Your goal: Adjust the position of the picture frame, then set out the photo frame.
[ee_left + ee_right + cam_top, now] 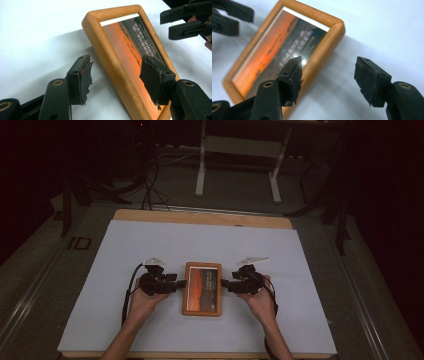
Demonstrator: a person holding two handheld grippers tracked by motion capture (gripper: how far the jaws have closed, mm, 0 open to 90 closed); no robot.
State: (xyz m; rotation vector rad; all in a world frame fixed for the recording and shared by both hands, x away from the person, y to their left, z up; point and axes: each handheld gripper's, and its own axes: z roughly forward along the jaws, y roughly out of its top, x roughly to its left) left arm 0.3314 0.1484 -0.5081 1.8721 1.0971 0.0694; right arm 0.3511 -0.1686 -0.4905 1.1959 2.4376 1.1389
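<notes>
A wooden picture frame (202,288) with an orange sunset print lies flat on the white sheet. My left gripper (181,282) is at its left edge. In the left gripper view the frame (112,57) has its wooden rail between the spread jaws of my left gripper (117,80), and the pads are clear of the wood. My right gripper (223,283) is at the frame's right edge. In the right gripper view my right gripper (332,80) is open, one pad over the glass of the frame (287,50) and one over the sheet. Neither gripper holds anything.
The white sheet (150,250) covers a wooden table (200,216). Beyond the table's far edge stand the white legs of a desk (201,170), with cables (150,190) on the dark floor. The room around is dim.
</notes>
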